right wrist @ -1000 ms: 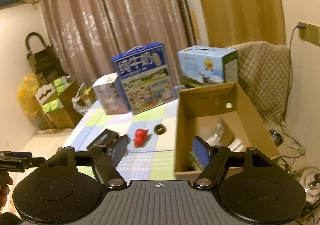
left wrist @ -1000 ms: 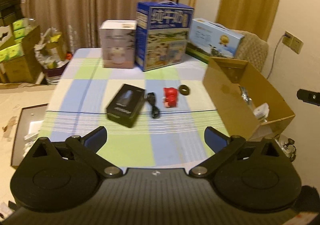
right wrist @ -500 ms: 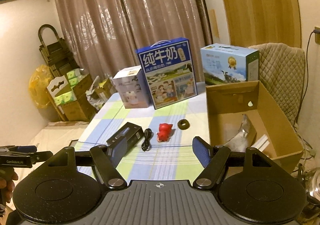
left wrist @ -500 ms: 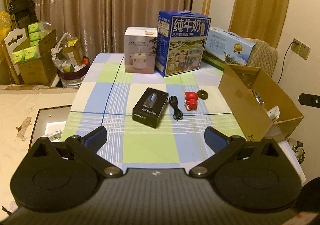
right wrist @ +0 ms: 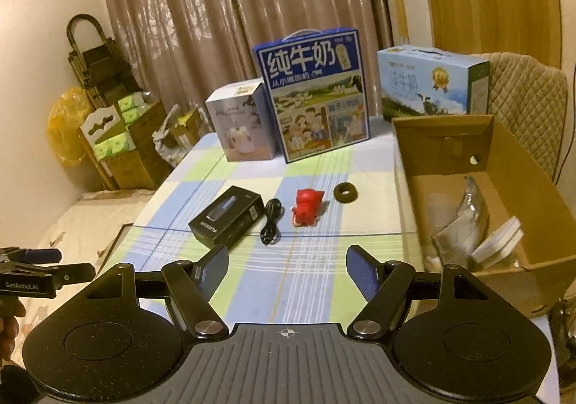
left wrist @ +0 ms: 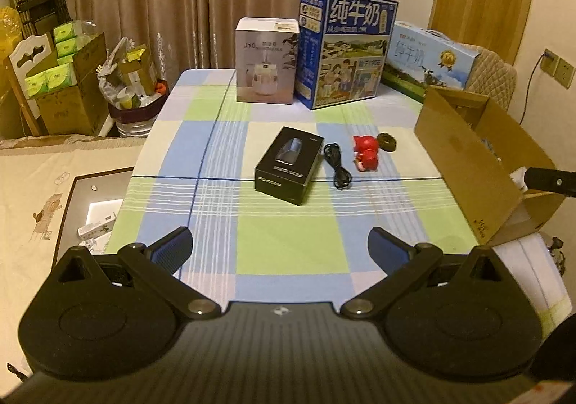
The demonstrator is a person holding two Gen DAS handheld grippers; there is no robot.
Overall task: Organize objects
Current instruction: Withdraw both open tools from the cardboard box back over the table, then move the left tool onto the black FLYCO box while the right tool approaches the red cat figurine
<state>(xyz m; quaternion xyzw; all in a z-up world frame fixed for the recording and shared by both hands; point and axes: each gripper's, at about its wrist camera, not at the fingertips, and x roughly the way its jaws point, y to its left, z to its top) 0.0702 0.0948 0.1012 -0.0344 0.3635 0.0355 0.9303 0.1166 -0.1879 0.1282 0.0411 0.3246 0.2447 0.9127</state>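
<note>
Two hand-held grippers, left [left wrist: 280, 248] and right [right wrist: 287, 262], both wide open, empty, above checked tablecloth [left wrist: 288, 245]

Bare counter [left wrist: 288, 245] lies open ahead. The black box [left wrist: 288, 166], cable [left wrist: 336, 166] and red toy [left wrist: 367, 152] stand mid-counter. The cardboard box [left wrist: 464, 166] walls the right.

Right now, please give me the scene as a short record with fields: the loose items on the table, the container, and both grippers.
surface: table with checked cloth
loose items, left to right: black box; black cable; red toy figure; dark ring
container: open cardboard box at the table's right edge, some items already inside
back row: white box, dark blue milk carton, light blue milk carton
left gripper: open, empty
right gripper: open, empty
</note>
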